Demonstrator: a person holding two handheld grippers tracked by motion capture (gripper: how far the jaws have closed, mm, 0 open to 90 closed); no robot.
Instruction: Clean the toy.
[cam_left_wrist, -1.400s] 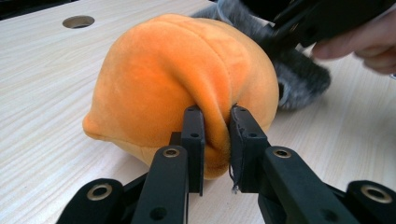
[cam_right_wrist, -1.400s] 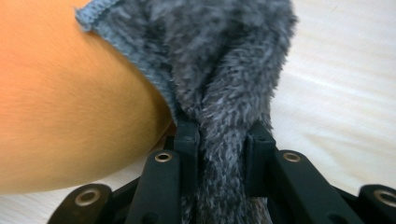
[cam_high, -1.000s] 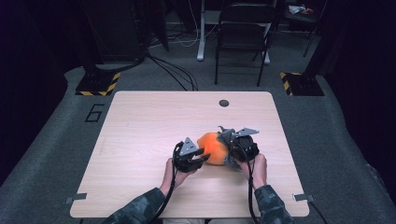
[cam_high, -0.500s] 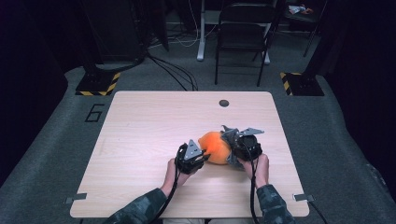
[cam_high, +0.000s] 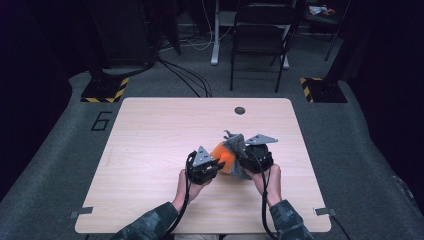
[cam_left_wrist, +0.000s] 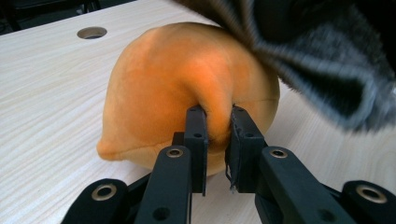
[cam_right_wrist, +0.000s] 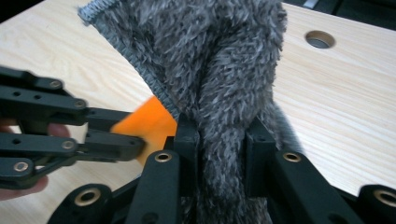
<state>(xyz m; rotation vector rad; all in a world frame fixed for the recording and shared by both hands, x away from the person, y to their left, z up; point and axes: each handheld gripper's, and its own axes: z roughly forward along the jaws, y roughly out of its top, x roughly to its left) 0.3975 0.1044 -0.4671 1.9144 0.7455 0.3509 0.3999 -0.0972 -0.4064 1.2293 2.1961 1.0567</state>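
Orange plush pinched, grey cloth lifted, mid-table.

My left gripper (cam_left_wrist: 217, 140), jaws just closed, now clamps a fold of the orange plush (cam_left_wrist: 187, 88) on the table (cam_high: 150, 140); my right gripper (cam_right_wrist: 219, 140) grips the fuzzy grey cloth (cam_right_wrist: 210, 60), raised higher than a second ago.
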